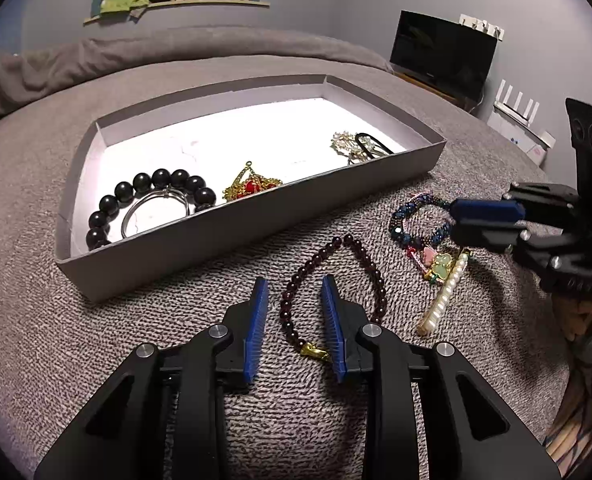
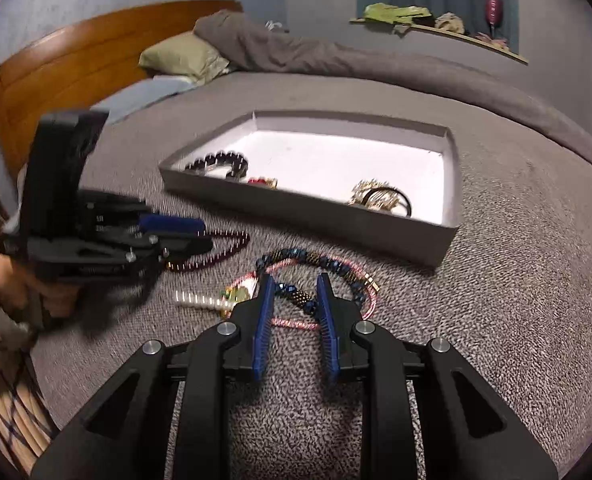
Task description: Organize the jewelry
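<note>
Two open grippers: left gripper astride garnet bracelet, lengthwise toward tray.

Dim room, glare on the white tray floor, fisheye-bent edges, right-wrist motion blur.

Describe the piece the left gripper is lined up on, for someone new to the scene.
Start at the shallow grey cardboard tray on the bed. In front of it, between the left gripper's open blue pads, lies a dark red bead bracelet, the only loop with a small gold charm.
</note>
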A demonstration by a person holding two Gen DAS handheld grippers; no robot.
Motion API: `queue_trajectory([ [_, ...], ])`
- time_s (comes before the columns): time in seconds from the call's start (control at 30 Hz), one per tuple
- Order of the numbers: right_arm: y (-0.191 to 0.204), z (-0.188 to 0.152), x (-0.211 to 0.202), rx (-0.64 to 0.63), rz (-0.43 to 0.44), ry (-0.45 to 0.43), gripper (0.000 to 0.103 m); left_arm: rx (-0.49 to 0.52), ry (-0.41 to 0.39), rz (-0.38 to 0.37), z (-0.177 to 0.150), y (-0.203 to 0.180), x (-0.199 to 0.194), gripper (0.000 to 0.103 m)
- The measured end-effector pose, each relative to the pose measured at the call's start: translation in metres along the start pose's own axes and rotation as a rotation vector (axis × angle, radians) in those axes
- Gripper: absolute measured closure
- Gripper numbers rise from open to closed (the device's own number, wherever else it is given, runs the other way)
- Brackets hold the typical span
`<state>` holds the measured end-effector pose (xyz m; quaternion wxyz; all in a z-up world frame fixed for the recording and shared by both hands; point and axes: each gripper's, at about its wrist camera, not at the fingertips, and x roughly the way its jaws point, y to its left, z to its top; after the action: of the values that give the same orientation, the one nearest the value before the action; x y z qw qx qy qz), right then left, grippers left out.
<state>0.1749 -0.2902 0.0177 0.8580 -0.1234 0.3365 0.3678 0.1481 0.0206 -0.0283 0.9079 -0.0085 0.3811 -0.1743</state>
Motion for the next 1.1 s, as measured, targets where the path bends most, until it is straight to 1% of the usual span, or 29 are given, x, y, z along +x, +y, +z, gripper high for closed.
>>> queue_trajectory([
  [0.07, 0.004, -0.001, 0.004, -0.024, -0.003, 0.015, 0.081, 0.003, 0.001, -0.002, 0.0, -0.001, 0.0, 0.071],
  [0.23, 0.01, -0.002, 0.015, -0.082, -0.044, 0.034, 0.08, 0.007, 0.004, -0.009, -0.001, -0.003, 0.002, 0.068],
  [0.43, 0.013, -0.003, 0.023, -0.109, -0.056, 0.043, 0.081, 0.0, 0.005, -0.014, -0.001, -0.002, 0.005, 0.067],
  [0.5, 0.014, -0.002, 0.024, -0.116, -0.054, 0.043, 0.087, 0.002, 0.009, -0.013, -0.001, -0.003, 0.005, 0.067],
  [0.57, 0.016, -0.003, 0.023, -0.126, -0.057, 0.039, 0.095, -0.001, 0.011, -0.02, -0.001, -0.002, 0.005, 0.069],
  [0.6, 0.016, -0.002, 0.021, -0.121, -0.057, 0.033, 0.095, -0.003, 0.013, -0.025, -0.001, -0.002, 0.004, 0.073],
  [0.63, 0.015, -0.002, 0.019, -0.112, -0.052, 0.028, 0.095, -0.004, 0.011, -0.024, 0.0, -0.001, 0.003, 0.081],
  [0.73, 0.009, 0.001, 0.012, -0.074, -0.033, 0.001, 0.096, -0.027, -0.008, -0.033, 0.002, 0.004, -0.002, 0.094],
  [0.9, -0.001, 0.011, -0.007, -0.005, 0.006, -0.078, 0.096, -0.033, -0.059, -0.046, 0.006, 0.002, -0.014, 0.096],
  [1.1, -0.008, 0.022, -0.028, 0.055, 0.052, -0.163, 0.096, -0.013, -0.147, -0.061, 0.018, -0.009, -0.036, 0.097],
])
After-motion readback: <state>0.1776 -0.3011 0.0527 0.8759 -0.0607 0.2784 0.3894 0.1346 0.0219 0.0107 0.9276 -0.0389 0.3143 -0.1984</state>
